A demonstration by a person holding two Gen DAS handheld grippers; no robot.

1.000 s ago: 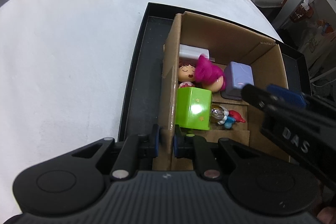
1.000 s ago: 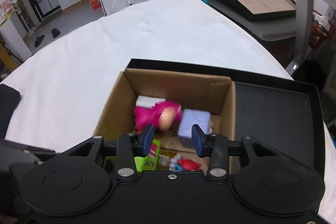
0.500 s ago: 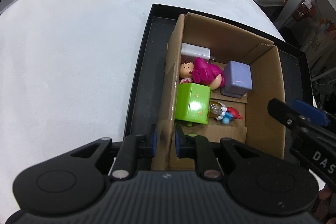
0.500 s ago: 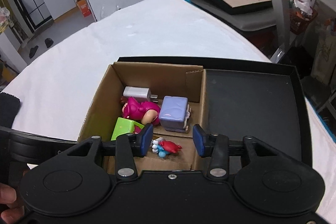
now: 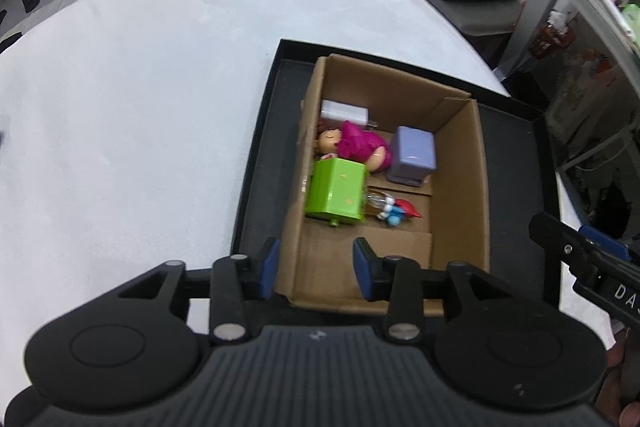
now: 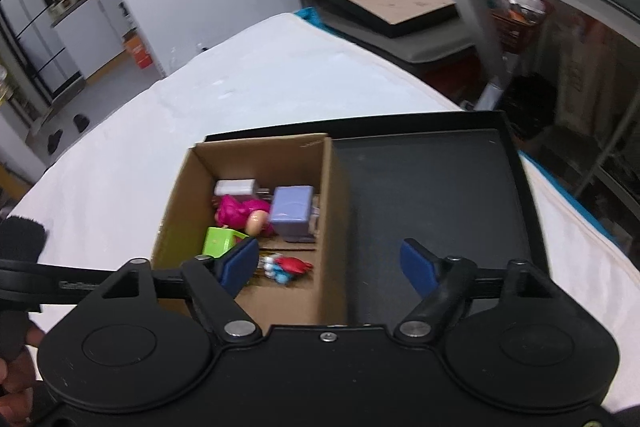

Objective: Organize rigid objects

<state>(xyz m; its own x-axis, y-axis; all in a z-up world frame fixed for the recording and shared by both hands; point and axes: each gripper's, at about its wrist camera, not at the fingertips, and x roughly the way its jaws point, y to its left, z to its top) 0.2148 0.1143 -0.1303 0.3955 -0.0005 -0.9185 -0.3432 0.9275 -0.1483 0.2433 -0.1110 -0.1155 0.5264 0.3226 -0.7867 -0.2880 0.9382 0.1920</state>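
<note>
Since a second ago the left gripper (image 5: 314, 269) has let go of the cardboard box's (image 5: 460, 187) near-left wall and lifted; both it and the right gripper (image 6: 330, 267) are opening, holding nothing. The box sits in a black tray (image 6: 440, 195) on the white surface (image 5: 140, 107), holding a green cube (image 5: 336, 193), purple block (image 5: 414, 155), pink doll (image 5: 352, 145).

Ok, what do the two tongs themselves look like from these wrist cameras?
Both are matte black plastic. The left tongs have two round discs on the body, a ribbed grey panel between them, silver pivot screws and blue pads on the fingers. The right tongs are built the same, with a smooth black centre; seen from the left camera, their side carries white lettering. A dark sleeve cuff shows at the edge.
</note>
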